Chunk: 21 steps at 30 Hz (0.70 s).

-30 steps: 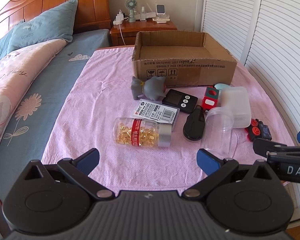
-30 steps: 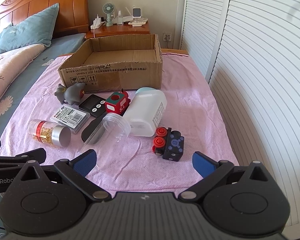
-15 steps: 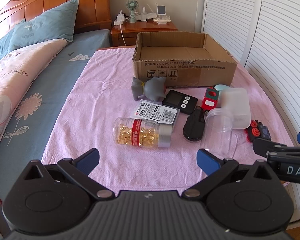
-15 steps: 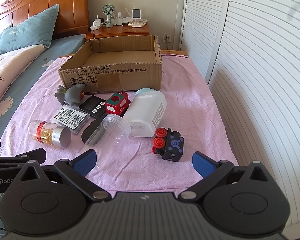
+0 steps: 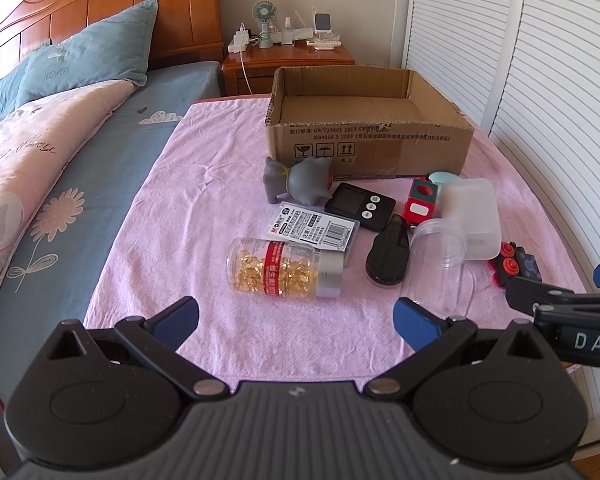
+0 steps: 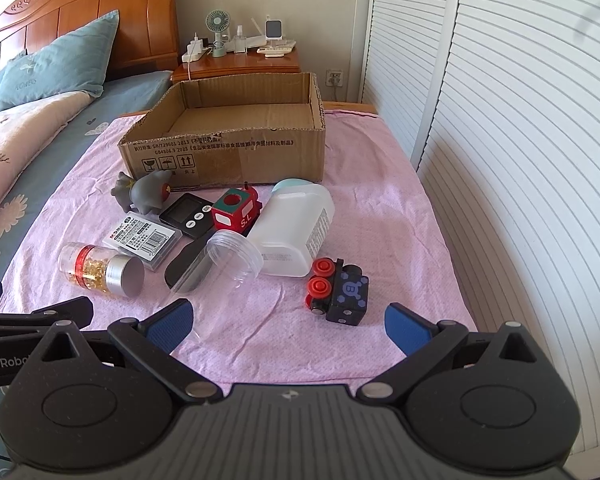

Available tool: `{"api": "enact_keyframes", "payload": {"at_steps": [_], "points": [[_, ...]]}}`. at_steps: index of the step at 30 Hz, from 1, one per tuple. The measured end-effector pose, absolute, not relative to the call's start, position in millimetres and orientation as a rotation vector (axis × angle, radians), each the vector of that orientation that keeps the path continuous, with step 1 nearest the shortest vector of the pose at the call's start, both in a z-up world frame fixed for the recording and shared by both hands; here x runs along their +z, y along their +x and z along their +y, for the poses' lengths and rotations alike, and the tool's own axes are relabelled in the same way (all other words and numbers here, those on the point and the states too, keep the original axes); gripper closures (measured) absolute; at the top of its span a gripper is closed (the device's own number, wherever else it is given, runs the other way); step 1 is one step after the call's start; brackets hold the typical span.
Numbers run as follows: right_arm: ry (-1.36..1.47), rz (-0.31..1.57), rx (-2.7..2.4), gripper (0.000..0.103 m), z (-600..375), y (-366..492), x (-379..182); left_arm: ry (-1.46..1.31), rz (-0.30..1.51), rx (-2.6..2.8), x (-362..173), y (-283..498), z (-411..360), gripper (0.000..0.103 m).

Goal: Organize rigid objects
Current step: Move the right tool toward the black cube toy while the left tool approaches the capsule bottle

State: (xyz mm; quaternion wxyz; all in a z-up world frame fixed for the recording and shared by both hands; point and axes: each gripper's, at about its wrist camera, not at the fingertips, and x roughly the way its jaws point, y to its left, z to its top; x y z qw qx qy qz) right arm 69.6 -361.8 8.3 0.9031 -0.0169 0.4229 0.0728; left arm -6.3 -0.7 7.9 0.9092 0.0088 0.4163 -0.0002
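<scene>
An open cardboard box (image 5: 370, 148) (image 6: 224, 152) stands at the far side of a pink cloth. In front of it lie a grey toy (image 5: 298, 179), a black timer (image 5: 360, 205), a red toy block (image 6: 236, 211), a white container (image 6: 296, 228), a clear jar (image 6: 216, 266), a pill bottle with gold capsules (image 5: 284, 269) (image 6: 100, 270), a labelled flat pack (image 5: 318, 227), a black oval object (image 5: 388, 257) and a black toy train with red wheels (image 6: 338, 290). My left gripper (image 5: 296, 320) is open and empty, just short of the pill bottle. My right gripper (image 6: 288, 326) is open and empty, just short of the toy train.
A bed with blue pillows (image 5: 88, 60) lies to the left. A wooden nightstand (image 5: 288, 54) with a fan and small items stands behind the box. White louvred doors (image 6: 500, 120) run along the right. The cloth's near edge is close under both grippers.
Both grippers have crept slightly forward and higher; the box's inside shows a little more. Nothing on the cloth has moved.
</scene>
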Motion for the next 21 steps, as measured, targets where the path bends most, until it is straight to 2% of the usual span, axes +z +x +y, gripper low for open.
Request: {"api": "enact_keyframes", "payload": {"at_steps": [21], "points": [[-0.015, 0.822, 0.286, 0.0, -372, 77, 0, 0.036, 0.794, -0.036, 6, 3, 2, 0.001]]}}
